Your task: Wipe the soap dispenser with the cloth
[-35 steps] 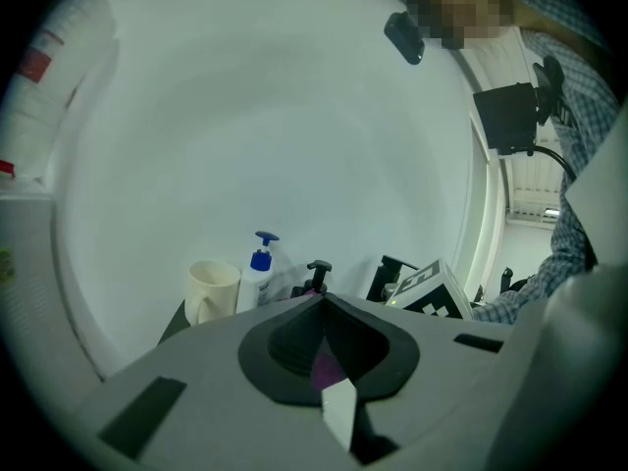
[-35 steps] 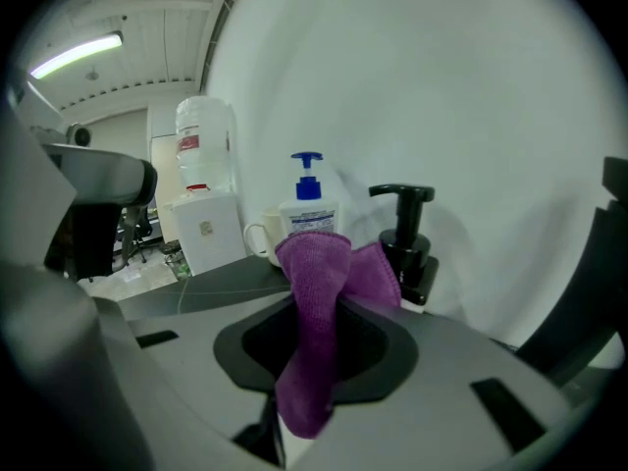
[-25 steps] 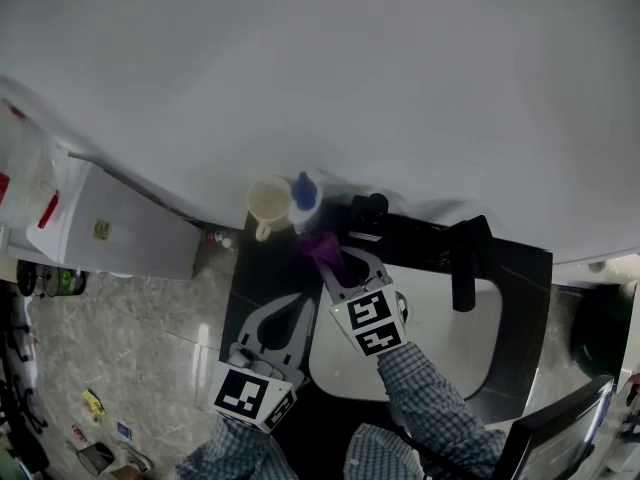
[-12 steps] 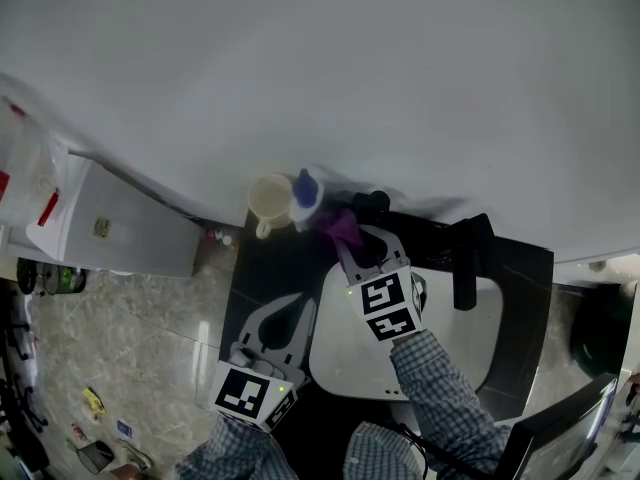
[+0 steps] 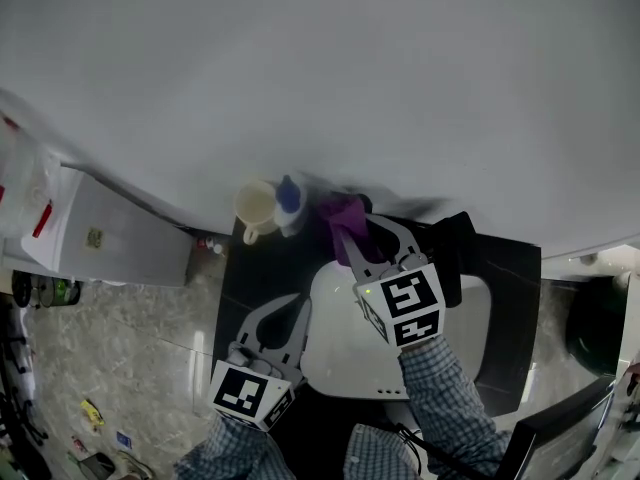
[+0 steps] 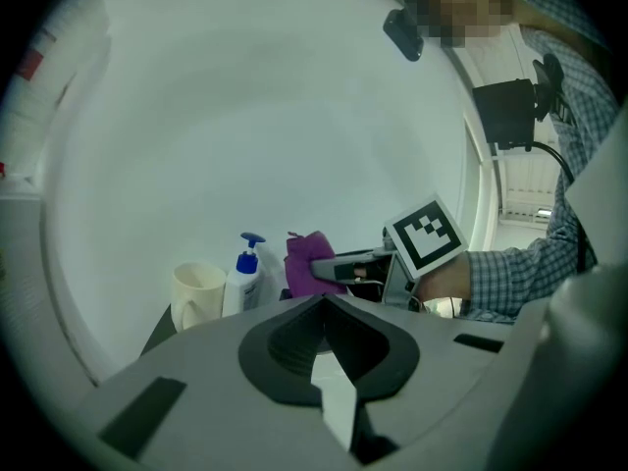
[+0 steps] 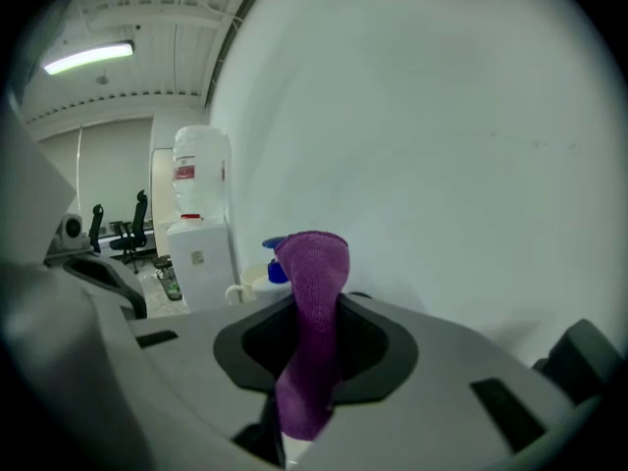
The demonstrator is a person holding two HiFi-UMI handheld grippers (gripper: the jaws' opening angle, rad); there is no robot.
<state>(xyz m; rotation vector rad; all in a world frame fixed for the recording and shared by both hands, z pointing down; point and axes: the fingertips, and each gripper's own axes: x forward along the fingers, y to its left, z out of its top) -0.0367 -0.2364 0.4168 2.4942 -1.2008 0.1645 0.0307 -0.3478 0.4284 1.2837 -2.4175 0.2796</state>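
The soap dispenser (image 5: 288, 200), a white bottle with a blue pump, stands on the dark counter by the wall, next to a cream mug (image 5: 252, 209). My right gripper (image 5: 350, 232) is shut on a purple cloth (image 5: 340, 215), which sticks up out of the jaws just right of the dispenser, a small gap apart. The left gripper view shows the dispenser (image 6: 242, 278), the cloth (image 6: 308, 263) and the mug (image 6: 196, 295) side by side. In the right gripper view the cloth (image 7: 314, 302) hides most of the dispenser (image 7: 274, 268). My left gripper (image 5: 287, 306) is shut and empty, nearer to me.
A white sink basin (image 5: 335, 363) sits in the black counter (image 5: 258, 268), under my right arm. A black tap (image 5: 452, 253) rises at the basin's right. A white water cooler (image 5: 110, 233) stands to the left. The pale wall is close behind the dispenser.
My right gripper has carried the cloth away from me, from in front of the dispenser to its right side near the wall. The left gripper has stayed put.
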